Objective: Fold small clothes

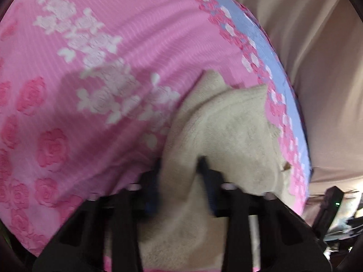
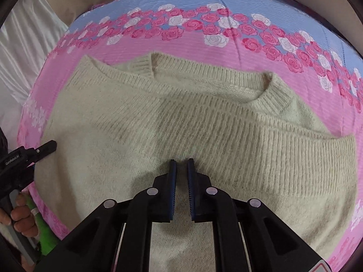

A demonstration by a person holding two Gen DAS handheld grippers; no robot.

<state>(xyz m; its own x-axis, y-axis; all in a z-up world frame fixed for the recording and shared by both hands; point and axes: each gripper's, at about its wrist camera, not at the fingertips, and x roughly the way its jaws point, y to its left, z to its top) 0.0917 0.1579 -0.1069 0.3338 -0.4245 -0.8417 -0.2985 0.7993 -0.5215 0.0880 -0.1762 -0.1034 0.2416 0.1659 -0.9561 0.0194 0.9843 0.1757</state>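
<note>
Left gripper (image 1: pixel 181 170) pinching sweater (image 2: pixel 181 124) | right gripper (image 2: pixel 181 165) nearly closed | bedsheet (image 2: pixel 226 45) beneath

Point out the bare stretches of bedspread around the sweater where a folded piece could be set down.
In the right wrist view, the sweater fills the middle. Free: the pink strip between its collar and the rose border. In the left wrist view, the open pink bedspread left of the bunched knit is widest. Crowded: the left edge, where the left gripper pinches the knit.
</note>
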